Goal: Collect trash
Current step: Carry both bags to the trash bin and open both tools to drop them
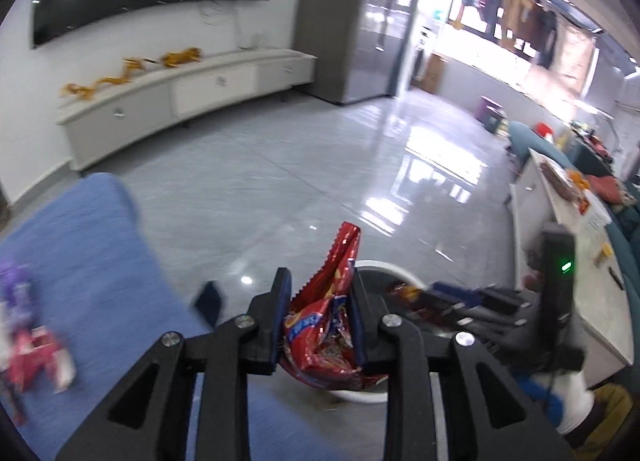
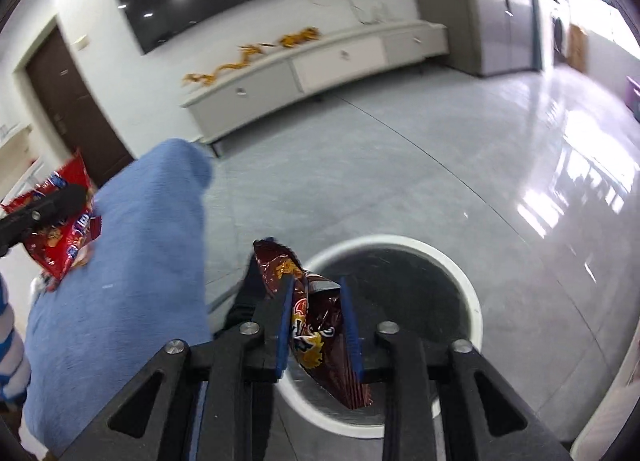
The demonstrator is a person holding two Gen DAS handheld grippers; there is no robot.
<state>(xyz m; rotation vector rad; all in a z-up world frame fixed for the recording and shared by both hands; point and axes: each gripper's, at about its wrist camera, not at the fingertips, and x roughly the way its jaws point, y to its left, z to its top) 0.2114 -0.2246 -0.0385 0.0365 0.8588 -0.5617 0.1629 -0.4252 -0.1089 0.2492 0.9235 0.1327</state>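
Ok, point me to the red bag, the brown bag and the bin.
red bag [image 1: 320, 345]: left wrist view, crumpled middle between the fingers.
brown bag [image 2: 316, 325]: right wrist view, printed front.
bin [image 2: 472, 293]: right wrist view, white rim.

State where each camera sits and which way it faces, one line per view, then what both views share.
Left wrist: on the left tool, facing forward and down over its red snack bag, the floor, and the right tool.
Right wrist: on the right tool, looking down past its brown snack bag into the white bin; left tool shows.
Shared: bin, blue cushion, TV cabinet.
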